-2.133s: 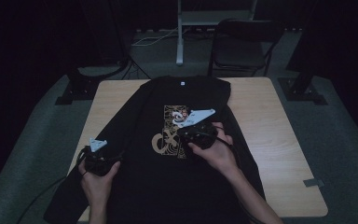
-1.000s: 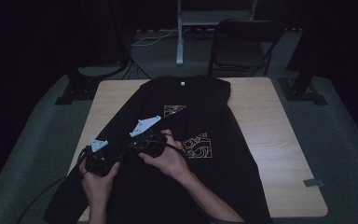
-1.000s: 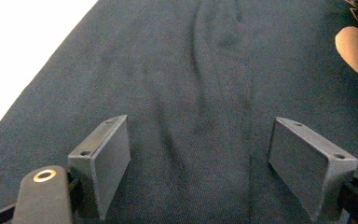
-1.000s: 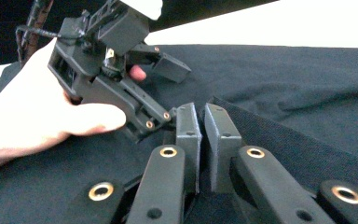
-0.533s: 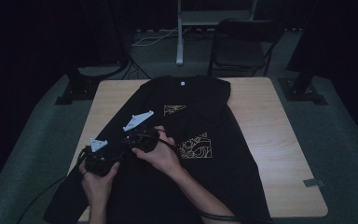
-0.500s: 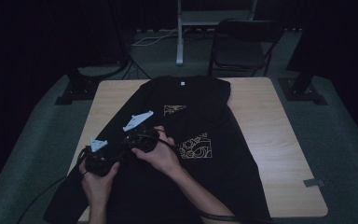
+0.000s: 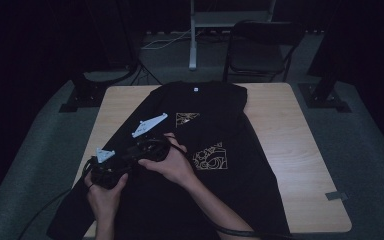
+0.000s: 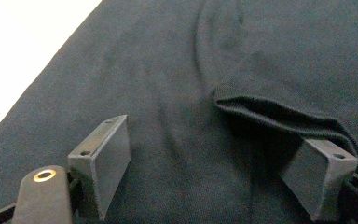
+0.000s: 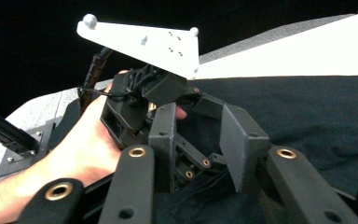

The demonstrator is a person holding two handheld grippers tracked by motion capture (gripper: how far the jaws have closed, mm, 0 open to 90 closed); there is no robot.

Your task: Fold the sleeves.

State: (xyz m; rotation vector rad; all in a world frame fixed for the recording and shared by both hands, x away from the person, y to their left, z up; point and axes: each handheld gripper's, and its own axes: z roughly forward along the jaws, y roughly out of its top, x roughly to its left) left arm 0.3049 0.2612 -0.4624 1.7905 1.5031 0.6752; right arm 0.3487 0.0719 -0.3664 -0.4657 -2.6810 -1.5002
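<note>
Shirt (image 7: 215, 165), black with gold print (image 7: 209, 156), spread flat over a wooden table (image 7: 290, 135), collar at the far edge.

Change from the earlier pictures: right gripper (image 7: 147, 148) has crossed from the shirt's middle, over the print, to the shirt's left side, where it now sits just beside the left gripper (image 7: 105, 170); the print, half covered before, lies bare to the right of both. Left gripper has kept its place at the shirt's near left part. Right gripper's jaws have just been opening; in the right gripper view (image 9: 200, 154) they stand part open, with black cloth lying below the gap, no pad seen pressing on it.

Left gripper: in the left gripper view (image 8: 214, 182) jaws stand wide apart over the shirt; a ribbed hem edge (image 8: 279, 116) of the shirt runs toward the right-hand jaw, the cloth lying loose between them, not clamped.

Chair (image 7: 260, 45) stands beyond the table's far edge.
</note>
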